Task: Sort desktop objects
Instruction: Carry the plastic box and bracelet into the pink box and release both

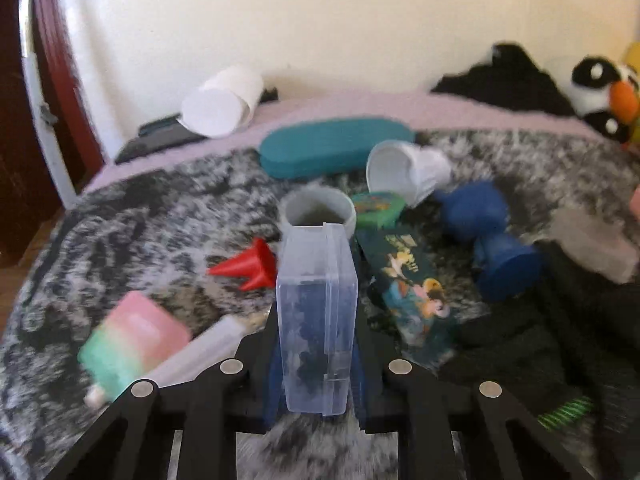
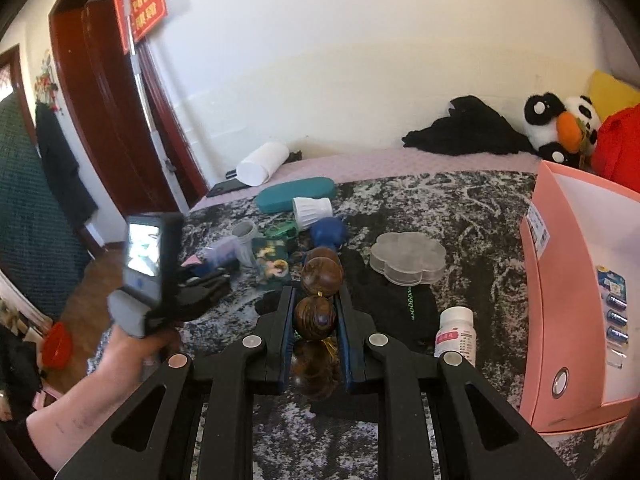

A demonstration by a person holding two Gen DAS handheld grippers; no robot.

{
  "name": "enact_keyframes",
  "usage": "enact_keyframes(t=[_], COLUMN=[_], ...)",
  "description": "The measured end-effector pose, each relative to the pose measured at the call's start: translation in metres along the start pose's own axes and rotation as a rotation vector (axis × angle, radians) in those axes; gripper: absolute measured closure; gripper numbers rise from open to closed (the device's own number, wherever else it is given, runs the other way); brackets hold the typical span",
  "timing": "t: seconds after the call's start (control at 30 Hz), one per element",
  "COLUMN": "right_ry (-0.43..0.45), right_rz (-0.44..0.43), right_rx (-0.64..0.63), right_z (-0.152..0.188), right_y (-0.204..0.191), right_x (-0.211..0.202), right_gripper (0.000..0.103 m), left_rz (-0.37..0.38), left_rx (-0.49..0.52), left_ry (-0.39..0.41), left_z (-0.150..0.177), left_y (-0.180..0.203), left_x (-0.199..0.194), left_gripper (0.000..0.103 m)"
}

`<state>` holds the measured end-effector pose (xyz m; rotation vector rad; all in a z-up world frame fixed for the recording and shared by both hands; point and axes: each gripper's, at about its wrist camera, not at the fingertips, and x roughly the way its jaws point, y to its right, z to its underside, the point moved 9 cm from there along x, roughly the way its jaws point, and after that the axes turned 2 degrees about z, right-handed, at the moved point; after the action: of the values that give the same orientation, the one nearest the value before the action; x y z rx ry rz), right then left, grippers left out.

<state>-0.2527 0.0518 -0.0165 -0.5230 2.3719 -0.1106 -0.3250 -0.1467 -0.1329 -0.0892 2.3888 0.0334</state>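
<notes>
Two grippers, both loaded: our left gripper (image 1: 316, 360) clamps the clear plastic case (image 1: 318, 312), long axis toward twelve o'clock; our right gripper (image 2: 316, 320) pinches wooden beads (image 2: 315, 317), the pink box (image 2: 568, 320) at three o'clock.

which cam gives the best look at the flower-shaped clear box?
Right wrist: the flower-shaped clear box sits sharp and unblocked on the mottled cover, right of the wooden beads. In the left wrist view it is only a blurred pale shape at the right edge.
</notes>
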Motion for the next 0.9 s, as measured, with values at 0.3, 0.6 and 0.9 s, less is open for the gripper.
enact_keyframes(t=[0.3, 0.6, 0.9], right_ry=[0.063, 0.219, 0.389], right_rz=[-0.013, 0.052, 0.342], right_rx=[-0.038, -0.022, -0.002], right_z=[-0.002, -0.022, -0.047], right_y=[-0.024, -0.007, 0.084], right_x=[-0.038, -0.117, -0.212], right_gripper=[0.084, 0.083, 0.083], left_rz=[0.141, 0.297, 0.480], left_rx=[-0.025, 0.098, 0.238], left_ry=[0.139, 0.220, 0.228], left_z=[-0.017, -0.037, -0.063], left_y=[0.028, 0.141, 0.299], left_x=[-0.127, -0.200, -0.220], left_gripper=[0.081, 0.081, 0.081])
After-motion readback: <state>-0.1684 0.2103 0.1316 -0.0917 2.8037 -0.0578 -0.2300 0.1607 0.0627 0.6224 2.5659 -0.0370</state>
